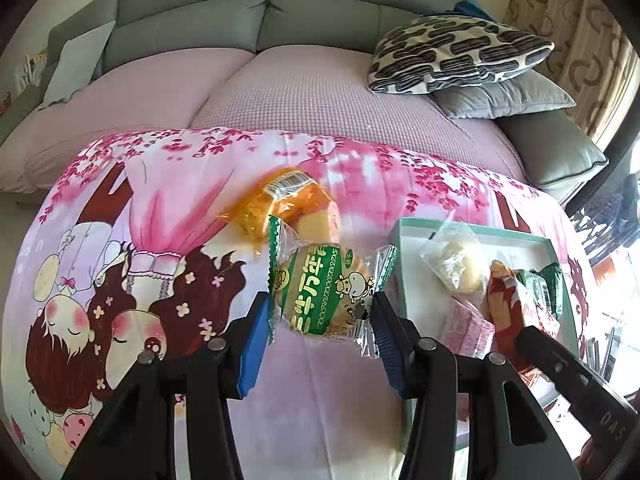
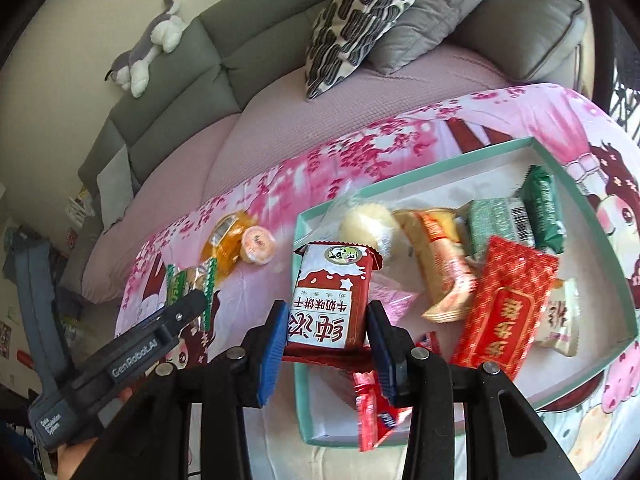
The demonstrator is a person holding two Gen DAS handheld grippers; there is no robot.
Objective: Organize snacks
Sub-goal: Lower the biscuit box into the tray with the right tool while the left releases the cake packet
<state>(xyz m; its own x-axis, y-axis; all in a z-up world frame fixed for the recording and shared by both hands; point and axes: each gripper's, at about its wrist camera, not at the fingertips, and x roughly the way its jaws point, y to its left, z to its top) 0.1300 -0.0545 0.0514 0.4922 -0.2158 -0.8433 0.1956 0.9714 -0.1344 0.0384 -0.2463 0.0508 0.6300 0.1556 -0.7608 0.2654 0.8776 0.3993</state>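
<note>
My left gripper [image 1: 321, 312] is shut on a round snack in a green and white wrapper [image 1: 320, 288] and holds it a little above the pink cartoon cloth. Just behind it lies an orange packet [image 1: 280, 200]. My right gripper [image 2: 328, 320] is shut on a red and white biscuit packet [image 2: 332, 292], held over the left edge of the teal tray [image 2: 420, 168]. Several wrapped snacks lie in that tray, among them a red packet [image 2: 508, 304] and green ones [image 2: 542, 208]. In the right wrist view the left gripper [image 2: 188, 308] shows at the left with its green packet [image 2: 180, 280].
An orange jelly cup [image 2: 258, 246] and an orange packet [image 2: 224, 240] lie on the cloth left of the tray. Behind the table is a grey sofa with a pink cover [image 1: 320, 92], patterned and grey cushions [image 1: 460, 52], and a plush toy [image 2: 148, 52] on the backrest.
</note>
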